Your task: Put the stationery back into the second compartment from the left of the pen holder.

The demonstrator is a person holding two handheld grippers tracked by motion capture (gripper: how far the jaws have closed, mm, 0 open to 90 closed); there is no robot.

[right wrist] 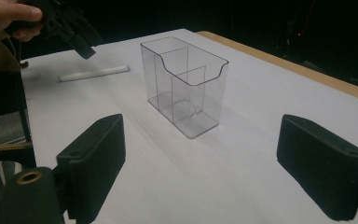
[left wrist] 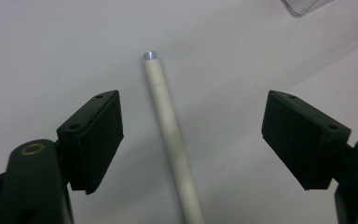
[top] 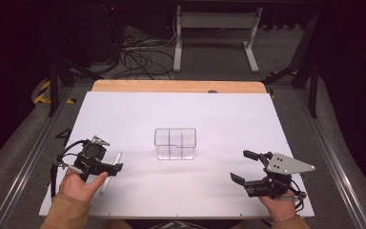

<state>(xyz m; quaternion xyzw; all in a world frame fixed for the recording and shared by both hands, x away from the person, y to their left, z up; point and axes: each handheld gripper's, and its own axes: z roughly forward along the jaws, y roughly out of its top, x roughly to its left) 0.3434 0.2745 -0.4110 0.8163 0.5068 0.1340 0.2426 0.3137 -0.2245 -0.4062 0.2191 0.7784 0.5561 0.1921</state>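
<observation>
While left tool (left wrist: 191,135) gapes — smooth white pen (left wrist: 170,130) between | right tool (right wrist: 214,163) open

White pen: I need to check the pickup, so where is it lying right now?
In the high view the white pen lies flat on the table, left of the clear organizer, under the open left tongs.

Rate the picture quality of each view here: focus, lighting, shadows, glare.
High view: the white table is evenly lit, the surroundings are dark, and the clear organizer looks faint. Left gripper view: the white pen is fairly sharp between soft-edged jaws of the left tongs; the corners darken. Right gripper view: the organizer is sharp with a soft shadow, and the near jaws of the right tongs are blurred.
</observation>
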